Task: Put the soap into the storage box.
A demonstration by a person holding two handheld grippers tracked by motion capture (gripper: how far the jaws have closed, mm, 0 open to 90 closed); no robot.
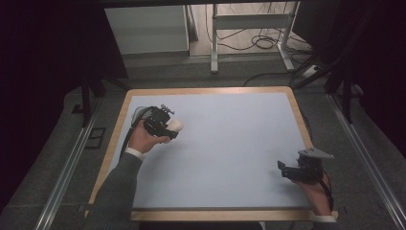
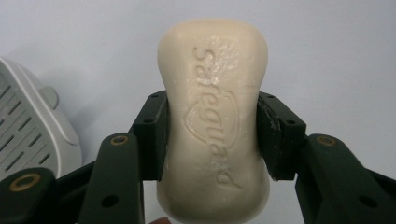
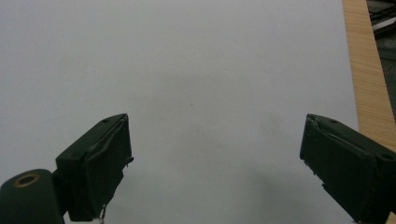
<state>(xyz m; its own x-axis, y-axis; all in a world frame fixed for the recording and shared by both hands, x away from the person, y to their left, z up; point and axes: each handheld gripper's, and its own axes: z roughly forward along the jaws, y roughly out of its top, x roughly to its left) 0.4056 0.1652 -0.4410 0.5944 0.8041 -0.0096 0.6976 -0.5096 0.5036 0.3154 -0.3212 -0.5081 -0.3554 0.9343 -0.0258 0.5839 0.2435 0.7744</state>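
So the soap (image 2: 213, 121) is a cream bar with a brand name pressed into its face, and it's pinched across its narrow middle by the left gripper (image 2: 212, 135), jaws closed snug on both long sides. In the high view the bar (image 1: 175, 126) sticks out of that gripper (image 1: 165, 125) over the upper left of the counter (image 1: 230, 143), so I'd call this the carry step: picked up, not put down yet. At the left edge of the left gripper view there's a white slotted dish (image 2: 28, 130), which looks like where it's headed. Next move probably needs the bar swung over those slots and lowered flat before letting go. The right gripper (image 3: 215, 163) hangs at the lower right, jaws wide apart, nothing between them.
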